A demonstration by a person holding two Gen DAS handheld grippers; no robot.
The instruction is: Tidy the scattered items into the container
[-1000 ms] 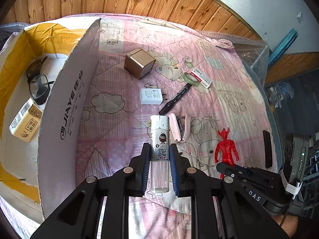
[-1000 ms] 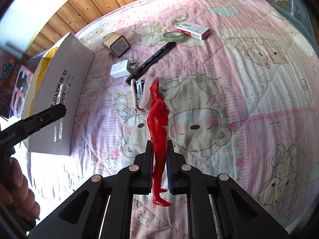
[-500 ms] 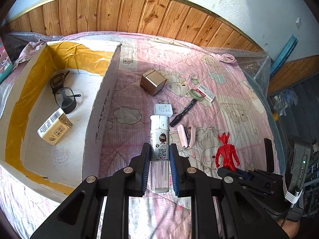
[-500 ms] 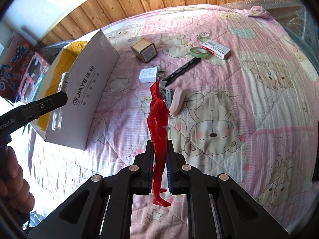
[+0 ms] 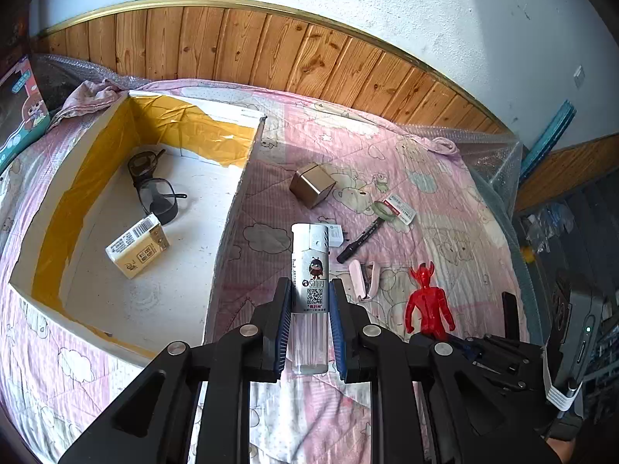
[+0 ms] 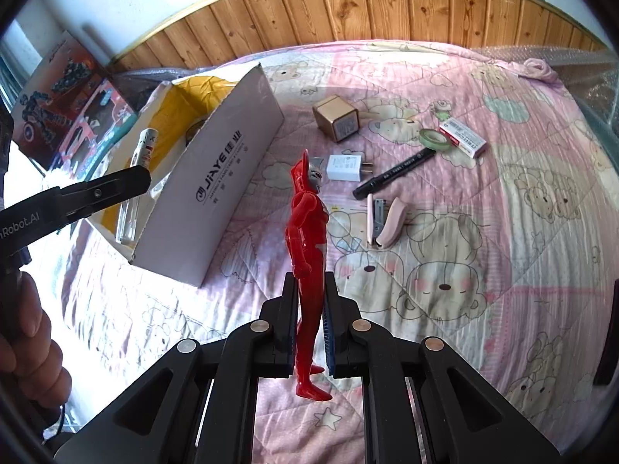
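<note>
Both grippers have risen since a second ago, so more of the bed and wooden wall panelling shows in each view.

Left wrist view: the left gripper (image 5: 309,324) is clamped on a tall white lighter with a clear base (image 5: 310,282), which stands upright between the blue pads. Left of the fingers lies the open white cardboard box lined with yellow tape (image 5: 228,232), holding dark safety glasses (image 5: 154,189) and a small cream carton (image 5: 137,245). Beyond the fingertips, on the pink cartoon quilt (image 5: 445,239), lie a gold cube (image 5: 312,185), a white charger (image 5: 336,235), a black marker (image 5: 360,240) and a pink stapler (image 5: 363,280). Right of the fingers stands the red toy figure (image 5: 427,301).

Right wrist view: the right gripper (image 6: 310,321) pinches the red toy figure (image 6: 307,232) by its legs, holding it upright above the quilt. Left of the fingers sits the box (image 6: 216,193), with the left gripper's lighter (image 6: 137,185) just beside its near wall. Ahead and to the right lie the charger (image 6: 344,167), marker (image 6: 394,173), stapler (image 6: 383,220), a green tape roll (image 6: 435,139) and a red-and-white packet (image 6: 462,140).
</note>
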